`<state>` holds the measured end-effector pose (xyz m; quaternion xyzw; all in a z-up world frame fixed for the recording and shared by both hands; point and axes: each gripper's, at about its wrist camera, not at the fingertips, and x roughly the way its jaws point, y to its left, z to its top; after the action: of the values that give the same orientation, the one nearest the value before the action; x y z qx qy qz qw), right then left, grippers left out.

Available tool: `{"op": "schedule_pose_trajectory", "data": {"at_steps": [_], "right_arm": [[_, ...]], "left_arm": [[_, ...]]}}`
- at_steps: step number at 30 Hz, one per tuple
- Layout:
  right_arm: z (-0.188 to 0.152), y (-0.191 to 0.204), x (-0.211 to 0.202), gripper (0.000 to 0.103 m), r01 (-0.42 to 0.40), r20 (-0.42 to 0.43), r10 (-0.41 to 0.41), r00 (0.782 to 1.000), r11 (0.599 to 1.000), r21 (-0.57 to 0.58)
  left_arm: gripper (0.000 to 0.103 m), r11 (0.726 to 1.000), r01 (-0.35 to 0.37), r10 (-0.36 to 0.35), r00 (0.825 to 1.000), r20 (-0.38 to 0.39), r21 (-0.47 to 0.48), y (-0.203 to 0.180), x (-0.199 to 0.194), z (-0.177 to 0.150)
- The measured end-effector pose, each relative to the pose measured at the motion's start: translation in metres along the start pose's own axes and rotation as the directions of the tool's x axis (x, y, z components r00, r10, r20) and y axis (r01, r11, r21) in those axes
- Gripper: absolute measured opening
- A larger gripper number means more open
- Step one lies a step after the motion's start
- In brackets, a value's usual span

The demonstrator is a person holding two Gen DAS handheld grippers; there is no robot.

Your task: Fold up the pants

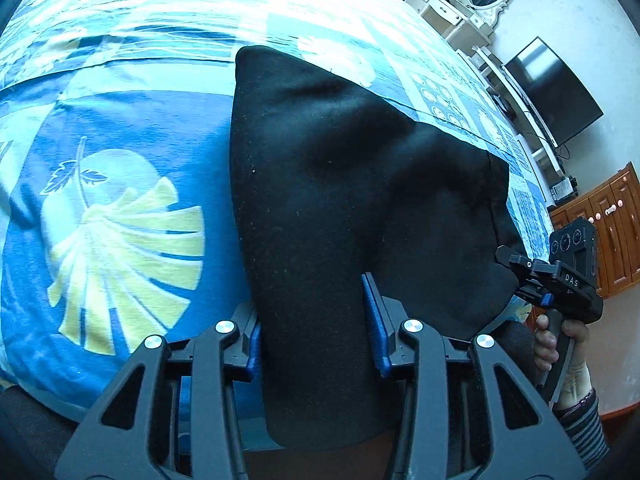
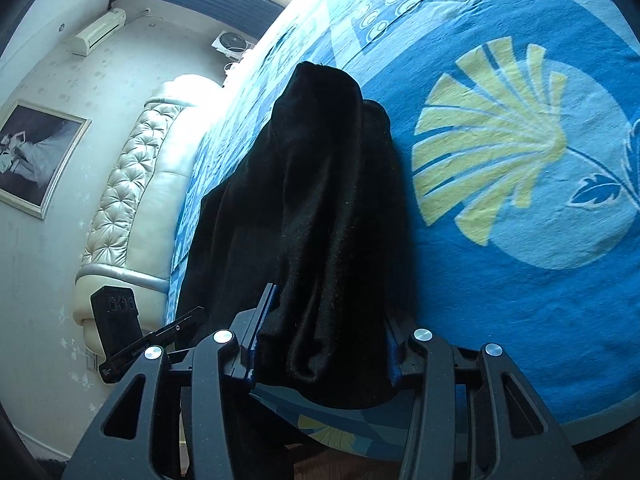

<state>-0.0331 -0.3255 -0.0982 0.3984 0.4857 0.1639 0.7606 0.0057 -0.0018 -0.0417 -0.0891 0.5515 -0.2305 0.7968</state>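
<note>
Black pants (image 1: pixel 340 184) lie over the blue patterned bed cover (image 1: pixel 120 200) and hang toward me at the near edge. My left gripper (image 1: pixel 316 328) has its blue-padded jaws on either side of a wide band of the black cloth and grips it. My right gripper (image 2: pixel 320 344) likewise holds a bunched end of the pants (image 2: pixel 320 200) between its jaws. The right gripper also shows at the right of the left wrist view (image 1: pixel 560 280), at the cloth's other corner.
The bed cover (image 2: pixel 520 160) carries a yellow shell pattern. A tufted cream headboard (image 2: pixel 132 200) stands at the left. A dressing table (image 1: pixel 460 12), a TV (image 1: pixel 556 92) and a wooden cabinet (image 1: pixel 612 220) stand along the wall. The left gripper (image 2: pixel 120 320) shows low at the left.
</note>
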Motion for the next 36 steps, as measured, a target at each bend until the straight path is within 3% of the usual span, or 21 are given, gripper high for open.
{"op": "schedule_pose_trajectory", "data": {"at_steps": [8, 36], "right_arm": [[-0.006, 0.021, 0.029, 0.046, -0.013, -0.037, 0.012, 0.999, 1.000, -0.025], [-0.013, 0.018, 0.031, 0.045, -0.025, -0.020, 0.025, 0.999, 1.000, 0.001]], "left_arm": [[0.040, 0.999, -0.007, 0.009, 1.000, 0.027, -0.050, 0.033, -0.019, -0.010], [0.043, 0.999, -0.011, 0.014, 0.999, 0.052, -0.042, 0.030, -0.016, -0.018]]}}
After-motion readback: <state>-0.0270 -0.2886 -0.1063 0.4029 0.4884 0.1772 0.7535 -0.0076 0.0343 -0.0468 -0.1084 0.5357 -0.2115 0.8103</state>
